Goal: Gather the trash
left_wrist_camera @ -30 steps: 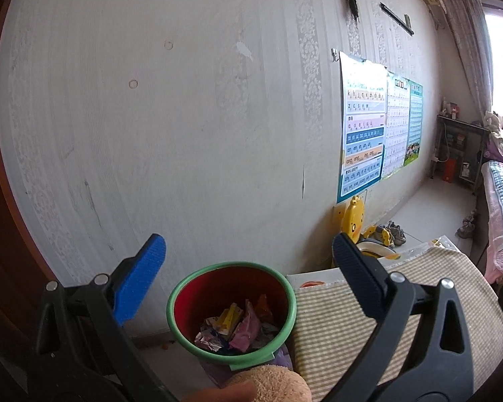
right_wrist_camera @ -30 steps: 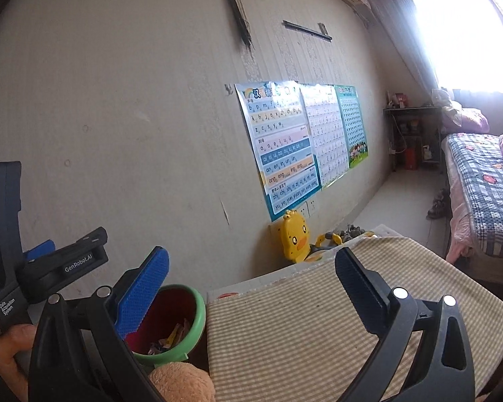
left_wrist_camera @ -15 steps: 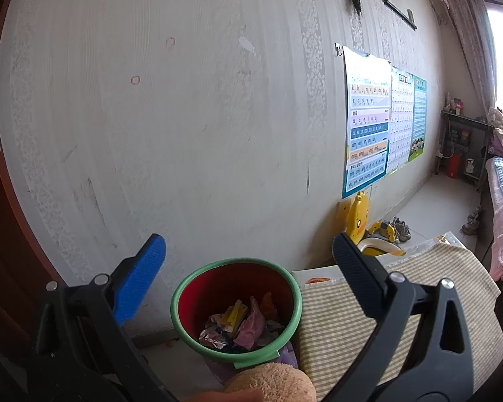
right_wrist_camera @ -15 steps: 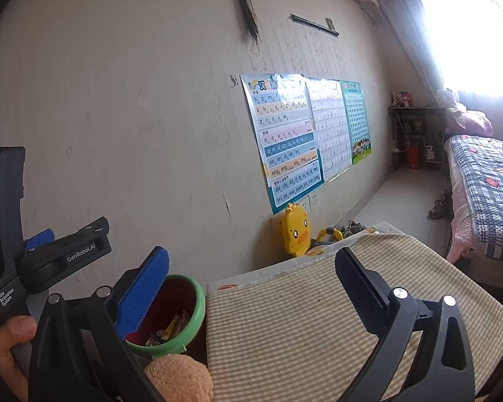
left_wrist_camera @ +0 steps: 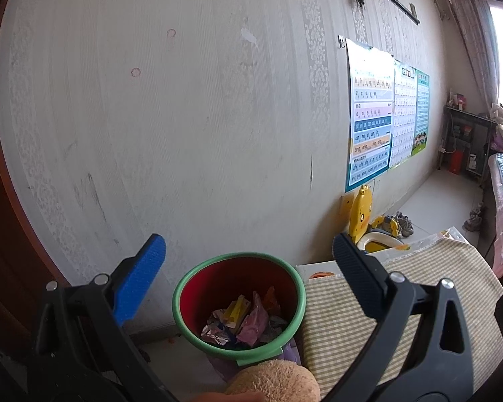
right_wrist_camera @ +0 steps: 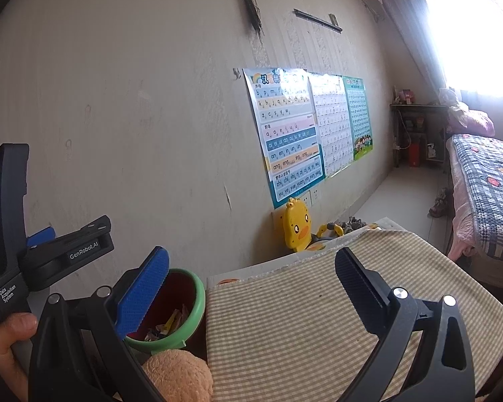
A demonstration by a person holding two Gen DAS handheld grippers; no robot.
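Trash bin (left_wrist_camera: 239, 301) below left hand-held gripper (left_wrist_camera: 248, 258) (empty, spread)

Two low wrist views toward the wall, apparently side by side, sharing bin (left_wrist_camera: 238, 301) (right_wrist_camera: 171, 315) and checked cloth (left_wrist_camera: 402, 305) (right_wrist_camera: 318, 318).

The bin (left_wrist_camera: 238, 301) mouth lies open from above, hemmed by wall (left_wrist_camera: 184, 134), checked table (left_wrist_camera: 345, 318) and plush toy (left_wrist_camera: 275, 382).
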